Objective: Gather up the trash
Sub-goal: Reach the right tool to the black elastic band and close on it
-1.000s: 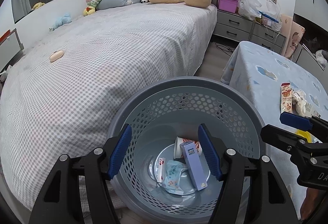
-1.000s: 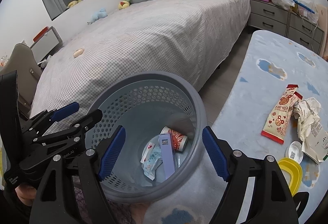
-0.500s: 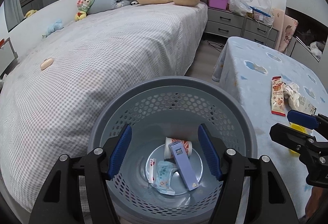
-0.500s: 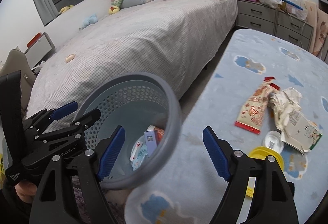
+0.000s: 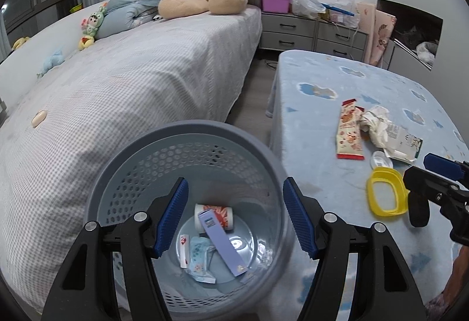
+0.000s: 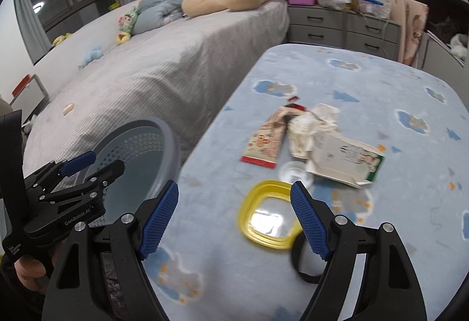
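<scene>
Right gripper (image 6: 234, 212), jaws spread and empty, has the yellow lid (image 6: 271, 214) lying flat on the table (image 6: 410, 218) at lower centre between its fingertips; left gripper (image 5: 236, 212), also spread, over the bin (image 5: 187, 136).

Right gripper (image 6: 234, 215), jaws apart and empty, above a yellow lid (image 6: 269, 215) on the blue cloth (image 6: 381, 233). Beyond: wrapper (image 6: 263, 142), crumpled paper (image 6: 310, 127), carton (image 6: 346, 158). Basket (image 6: 164, 142) and left gripper (image 6: 88, 165) at left.
</scene>
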`<state>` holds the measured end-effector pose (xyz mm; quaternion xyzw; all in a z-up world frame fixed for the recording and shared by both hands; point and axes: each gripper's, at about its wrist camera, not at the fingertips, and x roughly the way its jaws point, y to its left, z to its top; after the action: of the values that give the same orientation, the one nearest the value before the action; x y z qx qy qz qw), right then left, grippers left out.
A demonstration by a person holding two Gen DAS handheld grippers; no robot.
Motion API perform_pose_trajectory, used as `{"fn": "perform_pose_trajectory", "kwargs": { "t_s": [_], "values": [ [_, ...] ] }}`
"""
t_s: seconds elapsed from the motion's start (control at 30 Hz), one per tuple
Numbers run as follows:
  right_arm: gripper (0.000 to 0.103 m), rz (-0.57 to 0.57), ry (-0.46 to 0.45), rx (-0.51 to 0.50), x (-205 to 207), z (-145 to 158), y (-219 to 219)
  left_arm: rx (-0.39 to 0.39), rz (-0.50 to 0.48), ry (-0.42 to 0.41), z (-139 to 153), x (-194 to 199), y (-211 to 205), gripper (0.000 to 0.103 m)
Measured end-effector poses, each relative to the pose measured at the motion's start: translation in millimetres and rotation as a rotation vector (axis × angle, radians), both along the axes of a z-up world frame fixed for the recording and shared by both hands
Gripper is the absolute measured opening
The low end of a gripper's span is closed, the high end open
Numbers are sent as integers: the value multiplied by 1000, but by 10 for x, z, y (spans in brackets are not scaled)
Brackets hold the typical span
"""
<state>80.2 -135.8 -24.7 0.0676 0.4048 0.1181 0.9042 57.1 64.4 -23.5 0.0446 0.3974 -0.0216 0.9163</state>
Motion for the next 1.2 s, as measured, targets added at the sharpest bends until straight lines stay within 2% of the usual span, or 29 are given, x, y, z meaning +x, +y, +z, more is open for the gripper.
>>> {"fn": "perform_pose_trajectory", "kwargs": {
  "t_s": [0.37,0.53,0.67,0.93,1.0,1.17,1.2],
  "values": [
    [79,-131,66,-38,-243,-253,-618,0,-78,14,-46,2,-427,64],
    [81,-117,99,-51,-328,-413,-690,-9,-93,21,-57,3,-519,64],
    [81,-97,135,-17,-320,-522,-726,-5,-105,26,-83,16,-619,64],
    [81,-66,157,-17,-243,-614,-622,15,-123,37,-133,19,-715,64],
    [78,-58,168,-13,-210,-643,-600,19,-125,40,-148,19,-729,64],
    [50,-43,186,-24,-196,-693,-569,16,-135,42,-154,16,-747,64],
    [48,-41,183,-24,-200,-689,-565,15,-137,43,-155,14,-747,64]
  ]
}}
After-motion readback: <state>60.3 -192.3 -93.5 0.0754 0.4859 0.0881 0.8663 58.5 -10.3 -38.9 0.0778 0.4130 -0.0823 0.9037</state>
